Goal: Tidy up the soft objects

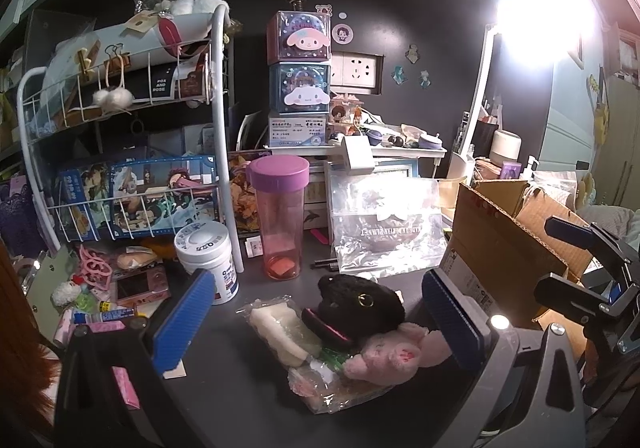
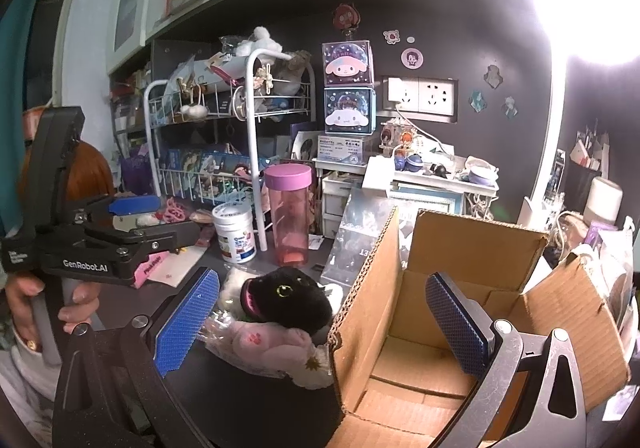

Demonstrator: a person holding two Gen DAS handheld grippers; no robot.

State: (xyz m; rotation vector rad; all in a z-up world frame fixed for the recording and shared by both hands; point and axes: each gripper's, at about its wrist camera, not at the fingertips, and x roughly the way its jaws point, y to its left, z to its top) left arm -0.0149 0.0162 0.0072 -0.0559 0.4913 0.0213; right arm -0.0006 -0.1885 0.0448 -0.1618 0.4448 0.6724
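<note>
A black plush (image 1: 360, 298) with a pink mouth lies on the dark desk, on top of a pink plush (image 1: 384, 356). Beside them lies a white soft piece in clear wrap (image 1: 280, 332). My left gripper (image 1: 318, 322) is open, its blue pads standing either side of this pile without touching it. In the right wrist view, the black plush (image 2: 290, 298) and the pink plush (image 2: 264, 344) lie just left of an open cardboard box (image 2: 472, 248). My right gripper (image 2: 322, 322) is open and holds nothing; one pad hangs over the box, whose inside shows only cardboard.
A pink bottle (image 1: 280, 219), a white jar (image 1: 208, 252) and a wire rack (image 1: 120, 167) crowd the desk behind the pile. A clear bag (image 1: 384, 224) leans at the back. A hand (image 2: 76, 302) holds the left gripper's handle. A bright lamp (image 1: 532, 23) glares upper right.
</note>
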